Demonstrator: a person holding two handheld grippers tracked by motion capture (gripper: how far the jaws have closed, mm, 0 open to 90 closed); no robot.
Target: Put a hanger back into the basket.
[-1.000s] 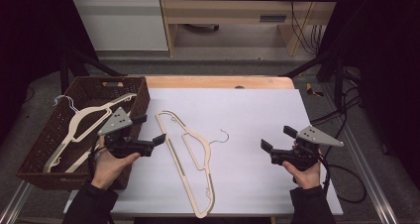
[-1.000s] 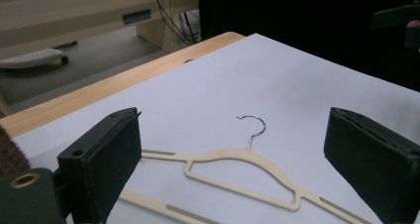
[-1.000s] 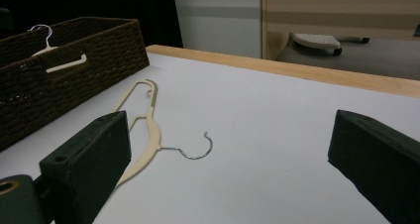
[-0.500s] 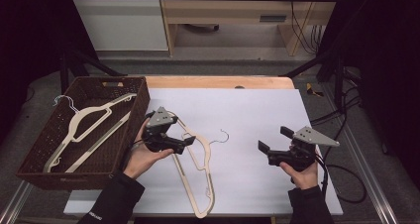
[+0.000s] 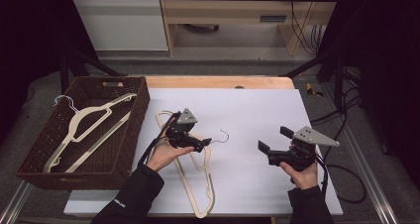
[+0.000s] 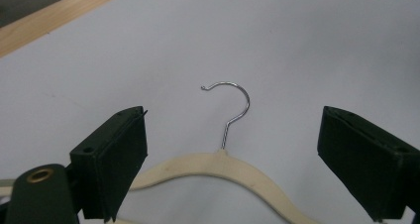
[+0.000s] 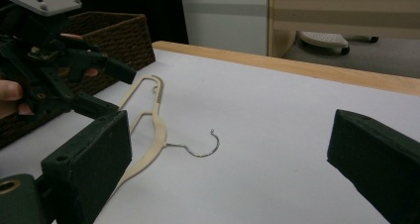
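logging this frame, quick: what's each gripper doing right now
Left gripper: open, over the hanger on the table, holding nothing.
Right gripper: open, empty.

No text, label, brand, number or sign can be read in any of the views. A small pale mark sits on the person's left sleeve (image 5: 118,202) in the high view, but it is too small and blurred to make out.
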